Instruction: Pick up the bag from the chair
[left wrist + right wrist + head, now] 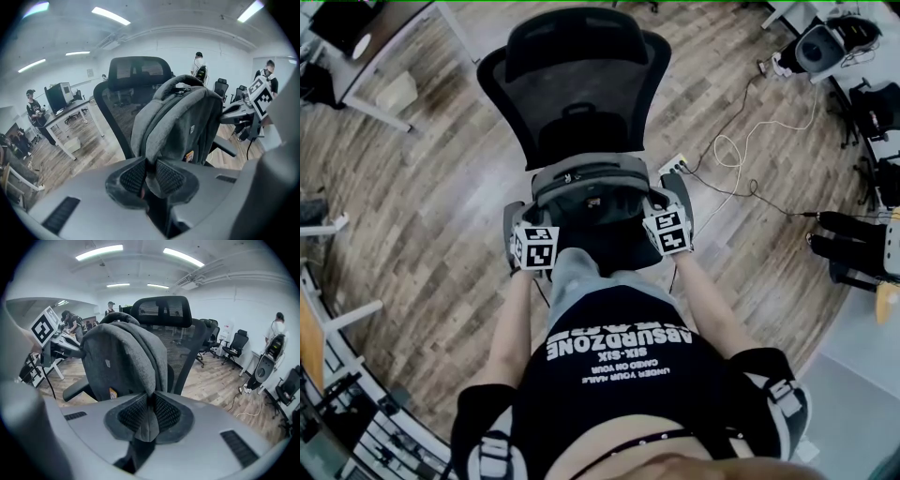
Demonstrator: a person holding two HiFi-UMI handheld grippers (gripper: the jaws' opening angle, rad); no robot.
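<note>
Left tongs (521,217) and right tongs (673,195), head view: one on each side of the grey bag (591,183). It stands upright over the seat of the black mesh chair (572,84), against the backrest. Can't tell from here if its base is clear of the seat. Your shirt (614,361) reads ABSURDZONE, with SIX-SIX under it; the smaller lines aren't legible.

Left gripper view: pads pinched on a fold of grey bag fabric at its left edge. The orange tag (189,156) on the bag is too small to read.

Right gripper view: same, pads clamped on fabric at the right edge. The small patch (107,363) is unreadable.

Looks like grip done, lift in hand. Next: raise both sides evenly, then bring it toward you clear of the armrest (77,389). It's a thin pinch and could slip.
</note>
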